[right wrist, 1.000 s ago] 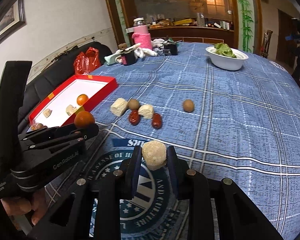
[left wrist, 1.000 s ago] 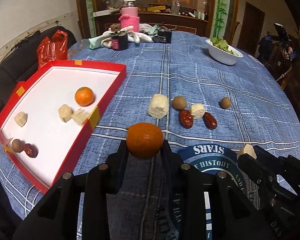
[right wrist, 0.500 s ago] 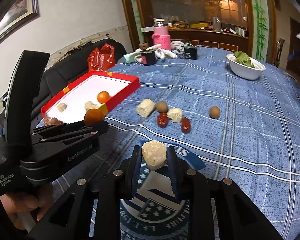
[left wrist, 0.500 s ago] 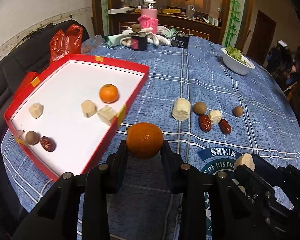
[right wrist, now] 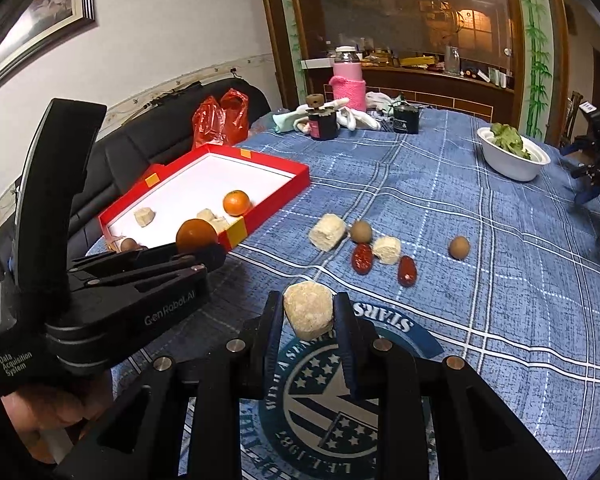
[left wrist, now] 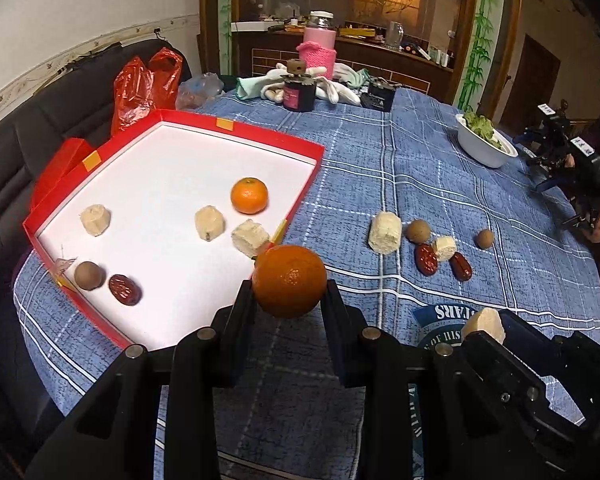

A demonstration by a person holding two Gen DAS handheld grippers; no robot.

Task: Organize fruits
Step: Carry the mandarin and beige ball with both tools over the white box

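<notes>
My left tool [left wrist: 289, 296] is clenched on an orange tangerine [left wrist: 289, 280], one black finger pressed against each side of it, and I hold it above the blue checked cloth of the tabletop [left wrist: 380, 168], just off the near corner of the red box [left wrist: 300, 196]. My right tool [right wrist: 309, 320] grasps a pale, crumbly chunk of fruit [right wrist: 309, 315] the same way, lifted over the round printed emblem [right wrist: 340, 392] on the cloth; from the left camera that chunk shows at the lower right, just beside my left tool. Inside the box, on its white floor, lie a second tangerine [left wrist: 249, 195], three pale chunks [left wrist: 209, 223], a small brown round fruit [left wrist: 88, 275] and a red date [left wrist: 125, 289] touching or nearly touching it. To the right of the box, out on the cloth, a loose cluster waits: a large pale chunk [right wrist: 327, 233], a brown round fruit [right wrist: 361, 231], a smaller pale chunk [right wrist: 387, 250] and two red dates [right wrist: 363, 259], with another brown fruit [right wrist: 459, 247] a little apart. Farther back stand a white bowl of greens [right wrist: 512, 160], a dark jar [right wrist: 323, 123], a pink-wrapped bottle [right wrist: 348, 80] and a red plastic bag [right wrist: 216, 120].
</notes>
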